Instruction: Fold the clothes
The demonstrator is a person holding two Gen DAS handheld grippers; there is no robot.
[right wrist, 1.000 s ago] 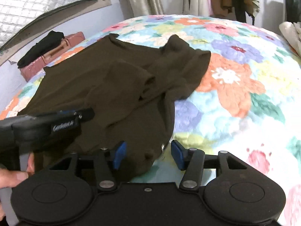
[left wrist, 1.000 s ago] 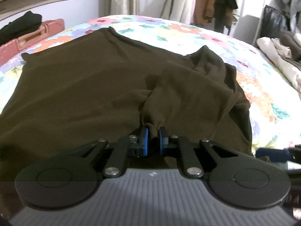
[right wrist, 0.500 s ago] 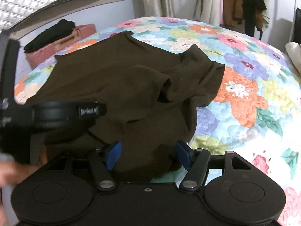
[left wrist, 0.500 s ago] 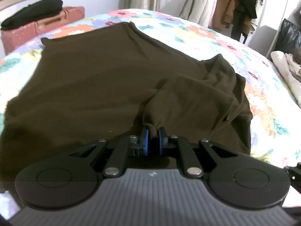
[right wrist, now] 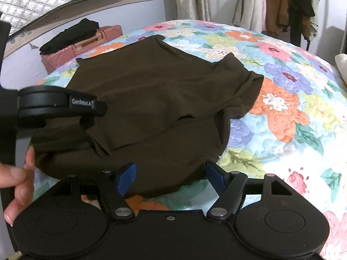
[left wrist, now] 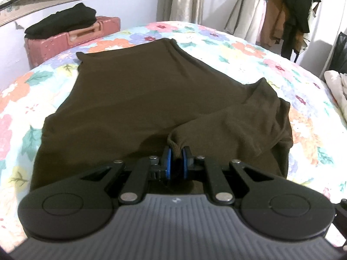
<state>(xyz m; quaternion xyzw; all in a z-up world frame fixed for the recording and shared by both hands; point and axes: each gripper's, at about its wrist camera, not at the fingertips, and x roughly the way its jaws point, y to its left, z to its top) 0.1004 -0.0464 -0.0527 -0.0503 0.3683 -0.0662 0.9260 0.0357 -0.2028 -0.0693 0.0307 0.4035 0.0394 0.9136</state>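
A dark brown garment (left wrist: 151,99) lies spread on a floral quilted bed (left wrist: 249,49). My left gripper (left wrist: 176,160) is shut on the bunched end of its sleeve (left wrist: 234,125), which lies folded across the body. In the right wrist view the same garment (right wrist: 156,99) fills the middle, and my right gripper (right wrist: 170,176) is open, its blue pads on either side of the garment's near edge. The left gripper's black body (right wrist: 56,104) shows at the left, held by a hand (right wrist: 19,179).
A pink suitcase (left wrist: 71,36) with a folded black garment (left wrist: 63,20) on it stands beyond the bed's far left. Clothes hang on a rack (left wrist: 284,15) at the back right. A pale clothes pile (left wrist: 336,86) lies at the right edge.
My left gripper has risen and pulled back with the sleeve end, showing more of the garment and bed. My right gripper has moved back slightly, still open at the near edge.
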